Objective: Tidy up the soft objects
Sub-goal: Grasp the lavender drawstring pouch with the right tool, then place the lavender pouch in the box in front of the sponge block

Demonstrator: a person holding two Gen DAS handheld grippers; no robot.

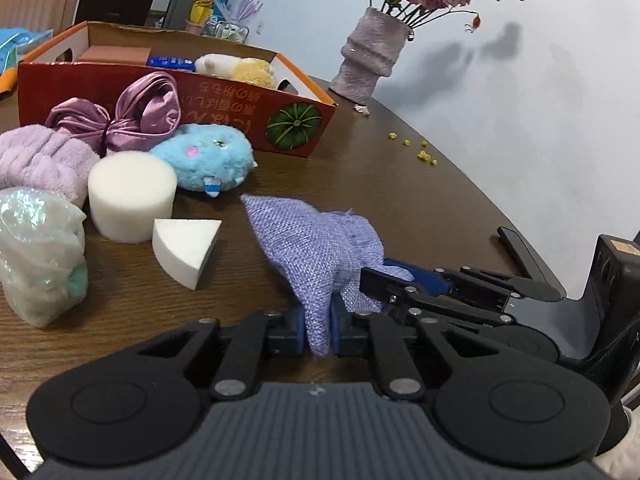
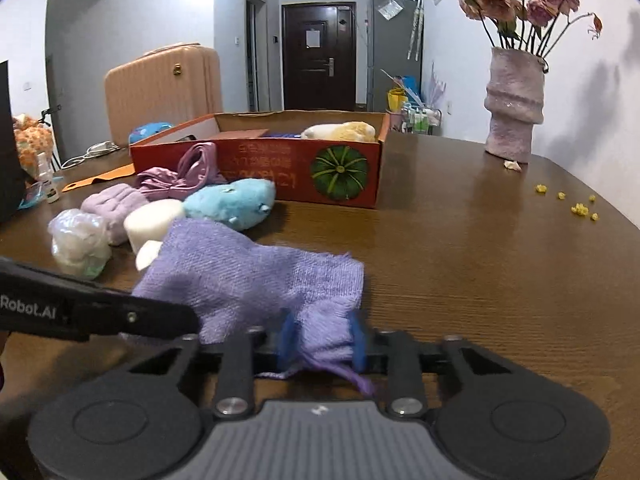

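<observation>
On brown table, both claws clamp lilac cloth: left claw, right claw.

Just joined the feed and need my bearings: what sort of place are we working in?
Most likely a lived-in flat, at a dining table. A front door and a suitcase show behind it, and a vase of dried roses stands by the wall.

Left gripper and right gripper clamped.

Coarse-woven lilac cloth, glossy wood-grain table, matt foam cylinder, printed cardboard box, shiny satin scrunchie.
</observation>
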